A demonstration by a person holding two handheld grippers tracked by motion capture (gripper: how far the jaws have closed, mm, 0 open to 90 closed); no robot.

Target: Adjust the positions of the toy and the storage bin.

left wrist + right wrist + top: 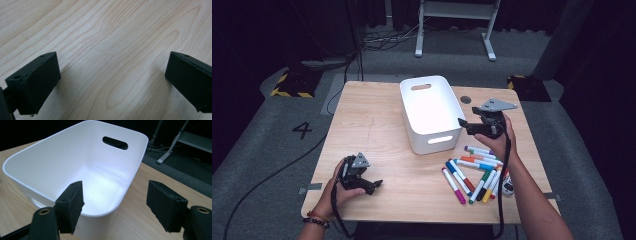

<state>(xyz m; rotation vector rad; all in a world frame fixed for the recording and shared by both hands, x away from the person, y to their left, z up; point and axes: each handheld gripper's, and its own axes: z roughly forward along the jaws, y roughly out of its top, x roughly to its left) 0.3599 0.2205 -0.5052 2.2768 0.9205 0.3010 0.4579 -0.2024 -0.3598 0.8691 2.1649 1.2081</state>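
Note:
A white plastic bin (430,112) with handle slots stands on the wooden table (372,130), empty inside (100,180). Several coloured markers (474,172) lie loose to the bin's front right. My right gripper (462,123) hovers at the bin's right rim, open, nothing between its jaws; in the right gripper view it (115,202) points over that rim. My left gripper (377,184) rests low near the table's front left, open and empty. In the left gripper view it (112,80) frames bare wood.
A dark round grommet (465,99) sits in the tabletop behind the bin. Grey carpet surrounds the table, with a white desk frame (454,25) beyond and yellow-black floor plates (294,82) at the far left. Cables trail off the table's front.

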